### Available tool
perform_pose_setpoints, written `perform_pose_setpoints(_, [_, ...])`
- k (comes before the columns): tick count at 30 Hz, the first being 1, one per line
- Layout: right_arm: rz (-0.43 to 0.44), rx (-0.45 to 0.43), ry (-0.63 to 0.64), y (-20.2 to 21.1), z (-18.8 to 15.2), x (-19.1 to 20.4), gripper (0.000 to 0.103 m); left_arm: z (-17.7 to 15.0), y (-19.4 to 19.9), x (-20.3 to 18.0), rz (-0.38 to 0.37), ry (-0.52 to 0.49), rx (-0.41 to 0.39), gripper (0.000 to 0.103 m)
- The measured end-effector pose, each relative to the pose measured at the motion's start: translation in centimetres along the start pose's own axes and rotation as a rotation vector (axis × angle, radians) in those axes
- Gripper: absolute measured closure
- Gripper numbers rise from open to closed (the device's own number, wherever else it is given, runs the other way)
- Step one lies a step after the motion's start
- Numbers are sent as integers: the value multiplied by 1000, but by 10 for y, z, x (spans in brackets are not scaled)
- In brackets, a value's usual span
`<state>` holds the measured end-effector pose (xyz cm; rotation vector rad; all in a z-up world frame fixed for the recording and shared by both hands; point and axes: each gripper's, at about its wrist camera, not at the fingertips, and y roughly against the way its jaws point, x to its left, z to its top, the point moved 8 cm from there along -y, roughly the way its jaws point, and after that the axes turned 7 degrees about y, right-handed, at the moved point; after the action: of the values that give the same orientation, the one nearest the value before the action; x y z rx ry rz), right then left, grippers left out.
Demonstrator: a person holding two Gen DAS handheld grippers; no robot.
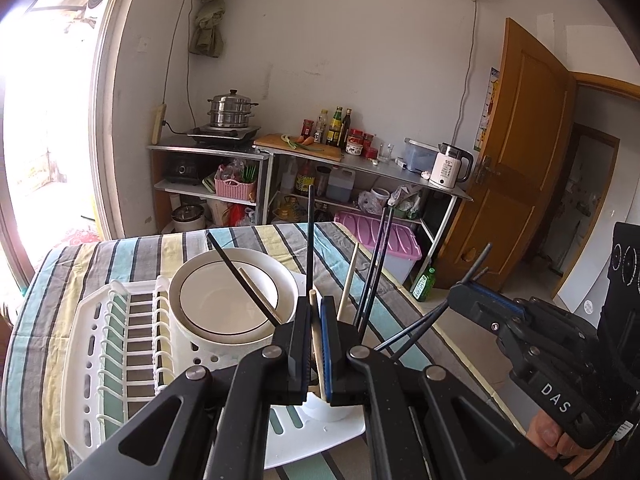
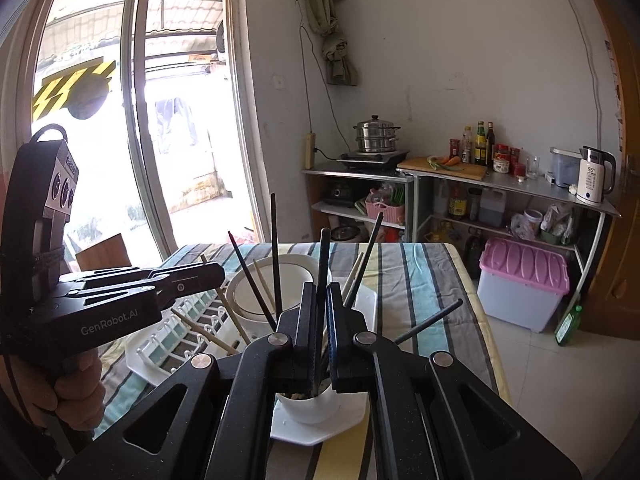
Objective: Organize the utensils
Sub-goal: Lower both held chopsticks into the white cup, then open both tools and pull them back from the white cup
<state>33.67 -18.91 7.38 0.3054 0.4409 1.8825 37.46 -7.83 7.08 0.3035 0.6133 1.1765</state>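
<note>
Between the fingers of the left gripper (image 1: 316, 316), in its own wrist view, a pale wooden chopstick (image 1: 317, 332) stands pinched, its lower end going down into the white utensil cup (image 1: 324, 410) just below the jaws. Ahead of the gripper sits a white bowl (image 1: 224, 300) on the white drying rack (image 1: 120, 344), with black chopsticks (image 1: 372, 268) fanning up from the cup. To its right, the right gripper (image 1: 466, 294) grips a dark stick.

Seen from the right wrist, the right gripper (image 2: 322, 304) is clamped narrowly on a black chopstick (image 2: 323, 264) standing upright over the same cup (image 2: 306, 404); the left gripper (image 2: 212, 274) lies to its left, closed.

Judging by this, chopsticks are being sorted into the cup; next, each stick likely needs lowering fully before release.
</note>
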Motion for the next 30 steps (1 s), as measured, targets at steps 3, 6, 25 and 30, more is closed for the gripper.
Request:
perform_pose_setpoints(3, [4,7,-7,2,-1,-1,98,-3,6,-1,2,-9,1,99])
perform_pose_setpoints(6, [3,15,-6,4,-2,-1,98,-5,8,0,10,-11,3,98])
perform_pose_setpoints(25, [6,-2,-7,46,-33,9,80,-58,65,1,44,-6,-39,88])
perform_pose_setpoints(30, [3,16,-11,63,-59,19,76,-97,76,4,72,5,-24,88])
